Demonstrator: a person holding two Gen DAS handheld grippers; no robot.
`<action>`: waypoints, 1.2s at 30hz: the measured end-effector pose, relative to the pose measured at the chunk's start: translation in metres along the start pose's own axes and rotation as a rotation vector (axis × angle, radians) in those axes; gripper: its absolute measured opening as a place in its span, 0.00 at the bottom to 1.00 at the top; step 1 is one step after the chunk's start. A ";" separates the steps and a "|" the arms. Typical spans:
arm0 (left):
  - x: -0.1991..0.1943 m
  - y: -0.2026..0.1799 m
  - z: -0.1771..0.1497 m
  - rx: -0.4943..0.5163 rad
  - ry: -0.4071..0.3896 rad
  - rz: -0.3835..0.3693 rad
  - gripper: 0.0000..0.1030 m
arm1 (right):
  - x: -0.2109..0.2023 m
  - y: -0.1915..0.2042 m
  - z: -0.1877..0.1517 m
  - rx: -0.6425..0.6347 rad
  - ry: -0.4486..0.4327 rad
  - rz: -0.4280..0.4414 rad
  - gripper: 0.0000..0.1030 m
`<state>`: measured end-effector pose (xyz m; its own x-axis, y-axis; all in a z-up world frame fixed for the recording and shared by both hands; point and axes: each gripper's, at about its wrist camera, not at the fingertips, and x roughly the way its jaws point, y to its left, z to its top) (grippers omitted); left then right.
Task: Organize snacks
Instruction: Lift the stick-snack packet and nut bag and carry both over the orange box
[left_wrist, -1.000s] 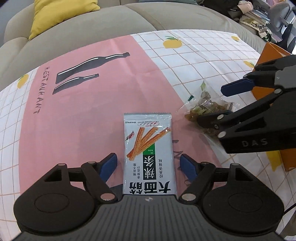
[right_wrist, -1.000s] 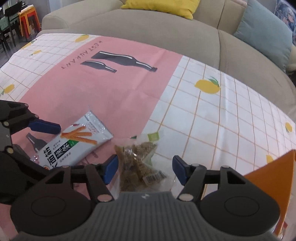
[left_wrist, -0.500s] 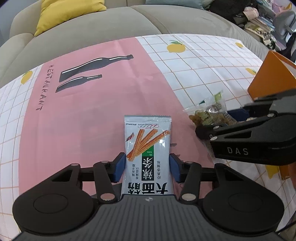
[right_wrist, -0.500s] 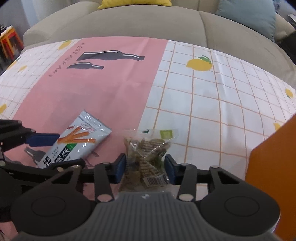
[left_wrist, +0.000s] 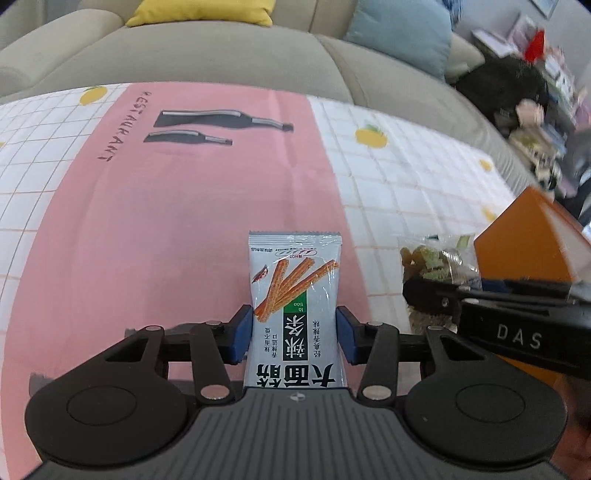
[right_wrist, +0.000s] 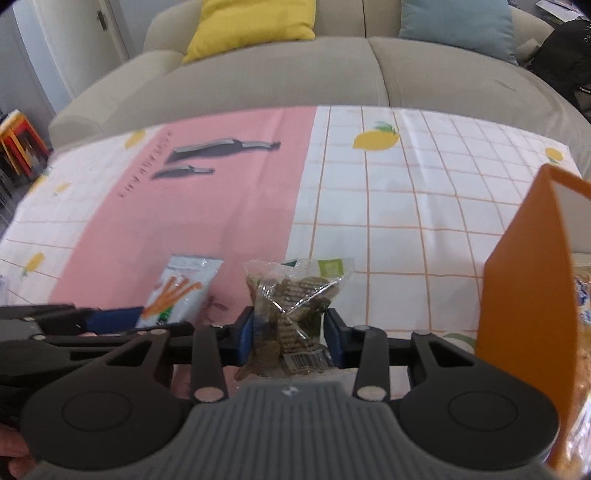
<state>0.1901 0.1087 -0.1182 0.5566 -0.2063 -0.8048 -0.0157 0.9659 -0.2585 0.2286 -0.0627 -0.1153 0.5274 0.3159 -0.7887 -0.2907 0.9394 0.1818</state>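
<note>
Now the left gripper (left_wrist: 293, 330) is pinching the white stick-snack packet (left_wrist: 294, 295) by its lower sides, while the right gripper (right_wrist: 289, 334) is squeezing the clear crinkly bag of greenish biscuits (right_wrist: 295, 295) above the worktop (right_wrist: 406, 206), beside the orange box (right_wrist: 524, 295). Both are looking light, soft and slippery, so mid-body holds are suiting them. Large Chinese print is covering the packet; "DAS" is showing on the right gripper's arm.

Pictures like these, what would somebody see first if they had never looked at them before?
First, the two snack bags, each squeezed between blue fingers: the left gripper holds a pale packet printed with orange sticks, and the right gripper holds a clear bag of greenish-brown pieces. Next, the pink and white tablecloth with lemons and bottles, and the tall orange box on the right. Behind is a beige sofa with a yellow cushion.
</note>
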 end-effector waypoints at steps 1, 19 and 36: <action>-0.007 -0.002 0.000 -0.015 -0.014 -0.010 0.52 | -0.006 -0.001 0.000 0.009 -0.009 0.010 0.37; -0.083 -0.123 0.024 0.086 -0.080 -0.282 0.52 | -0.149 -0.072 -0.022 0.082 -0.143 -0.023 0.37; 0.004 -0.286 0.028 0.277 0.147 -0.451 0.52 | -0.191 -0.233 -0.031 0.077 0.011 -0.286 0.37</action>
<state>0.2199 -0.1639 -0.0325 0.3348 -0.6102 -0.7180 0.4281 0.7773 -0.4610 0.1708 -0.3458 -0.0251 0.5702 0.0361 -0.8207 -0.0698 0.9976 -0.0046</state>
